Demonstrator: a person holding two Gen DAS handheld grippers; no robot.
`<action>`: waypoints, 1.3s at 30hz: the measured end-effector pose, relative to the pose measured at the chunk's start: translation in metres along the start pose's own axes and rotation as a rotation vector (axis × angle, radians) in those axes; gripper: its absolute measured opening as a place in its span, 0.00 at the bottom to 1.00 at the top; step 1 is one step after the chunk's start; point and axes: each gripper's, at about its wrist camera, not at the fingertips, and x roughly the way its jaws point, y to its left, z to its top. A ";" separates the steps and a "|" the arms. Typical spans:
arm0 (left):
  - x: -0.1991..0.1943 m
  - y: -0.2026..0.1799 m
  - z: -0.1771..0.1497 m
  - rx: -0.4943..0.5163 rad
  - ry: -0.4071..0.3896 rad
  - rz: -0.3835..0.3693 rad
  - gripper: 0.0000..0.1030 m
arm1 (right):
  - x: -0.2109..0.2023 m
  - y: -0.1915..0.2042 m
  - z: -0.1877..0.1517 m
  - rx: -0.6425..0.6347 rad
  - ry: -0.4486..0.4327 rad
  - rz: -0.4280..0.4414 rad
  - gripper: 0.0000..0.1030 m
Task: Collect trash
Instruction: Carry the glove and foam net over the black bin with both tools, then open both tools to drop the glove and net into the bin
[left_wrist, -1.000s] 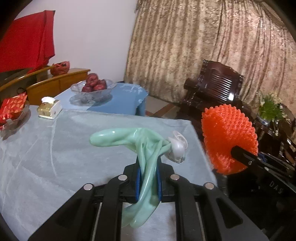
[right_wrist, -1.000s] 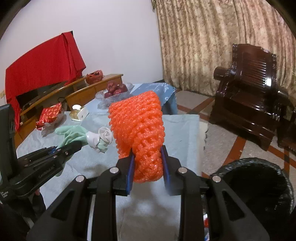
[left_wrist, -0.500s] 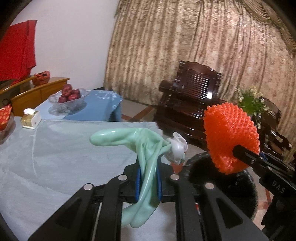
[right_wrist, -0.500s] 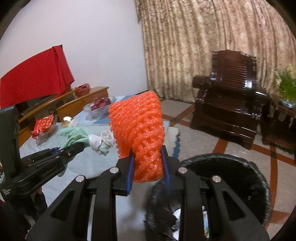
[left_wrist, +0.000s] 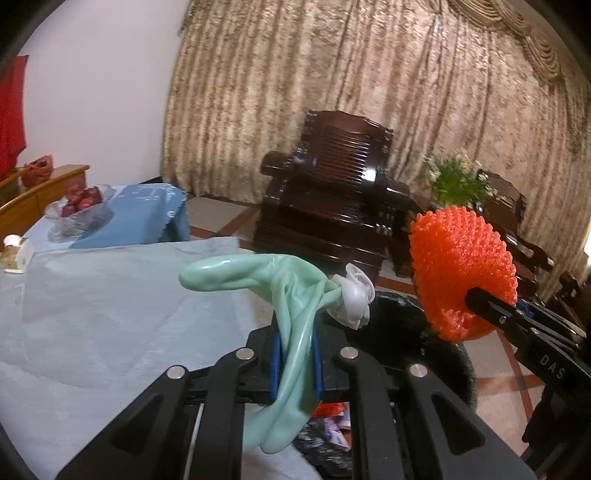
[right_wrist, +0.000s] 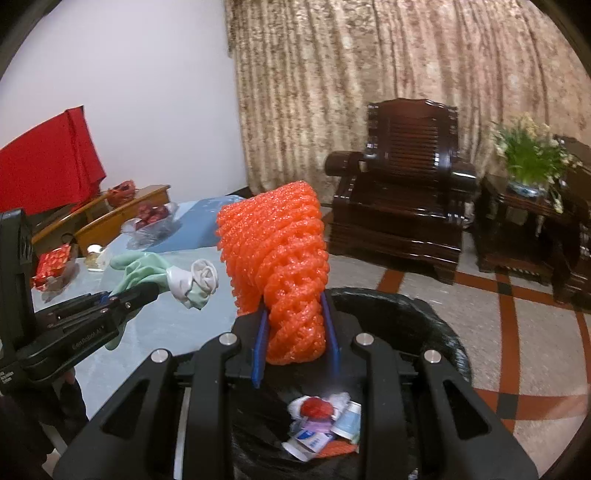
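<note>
Both hands have swung us rightward off the desk (left_wrist: 92, 314) toward the bin (right_wrist: 436, 325). Left gripper (left_wrist: 297, 354) fingers clamp the glove (left_wrist: 291, 295); right gripper (right_wrist: 295, 332) fingers pinch the net (right_wrist: 280, 258) above the bin, presumably for dropping.

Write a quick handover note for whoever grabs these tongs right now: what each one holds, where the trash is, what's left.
Left tongs: shut on the green rubber glove, at the table edge.
Right tongs: shut on the orange foam net, above the black-lined bin.
Done: both pieces lifted; the bin already holds wrappers and cups.
Left: drop the net, then the glove, into the bin.
</note>
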 end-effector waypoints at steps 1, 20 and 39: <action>0.003 -0.005 0.000 0.007 0.004 -0.008 0.13 | -0.002 -0.006 -0.002 0.005 0.001 -0.012 0.24; 0.065 -0.066 -0.019 0.088 0.087 -0.091 0.13 | 0.011 -0.070 -0.038 0.074 0.077 -0.133 0.24; 0.116 -0.070 -0.030 0.059 0.210 -0.138 0.31 | 0.059 -0.093 -0.057 0.076 0.177 -0.186 0.55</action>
